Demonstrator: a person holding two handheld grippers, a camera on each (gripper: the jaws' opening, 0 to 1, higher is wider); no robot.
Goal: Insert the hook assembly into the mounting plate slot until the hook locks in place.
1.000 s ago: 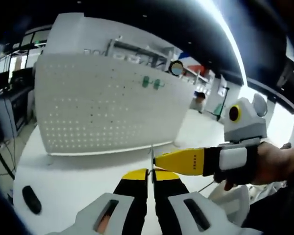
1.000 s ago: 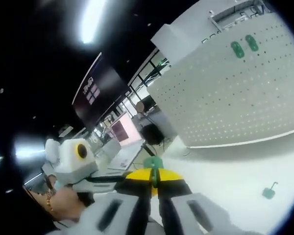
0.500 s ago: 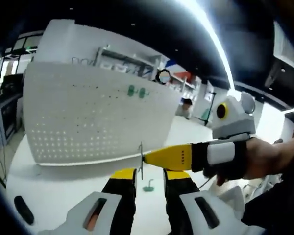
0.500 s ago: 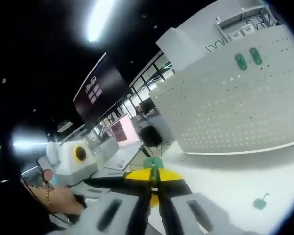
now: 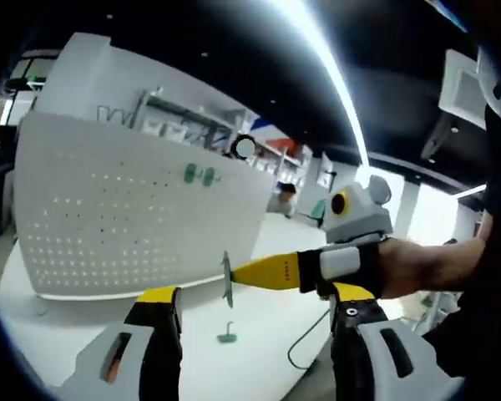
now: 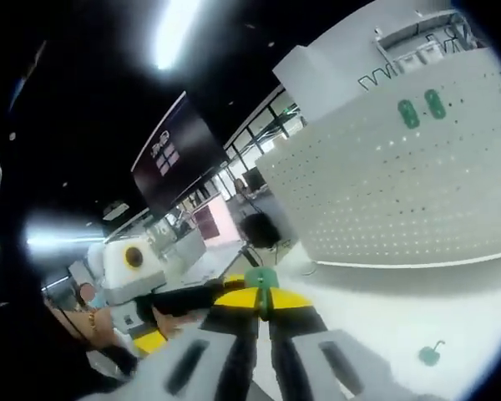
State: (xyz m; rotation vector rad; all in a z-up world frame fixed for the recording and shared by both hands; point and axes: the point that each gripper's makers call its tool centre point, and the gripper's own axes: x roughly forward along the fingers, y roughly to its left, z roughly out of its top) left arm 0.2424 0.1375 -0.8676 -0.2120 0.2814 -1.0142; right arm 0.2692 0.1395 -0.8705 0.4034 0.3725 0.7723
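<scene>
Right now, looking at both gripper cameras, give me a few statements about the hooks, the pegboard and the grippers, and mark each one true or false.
1. The right gripper is shut on a green hook. True.
2. The left gripper is shut. False: its jaws stand wide apart with nothing between them.
3. Two green pieces are mounted high on the white pegboard. True.
4. The pegboard lies flat on the table. False: it stands upright on the white table.
5. A spare green hook lies on the table. True.
</scene>
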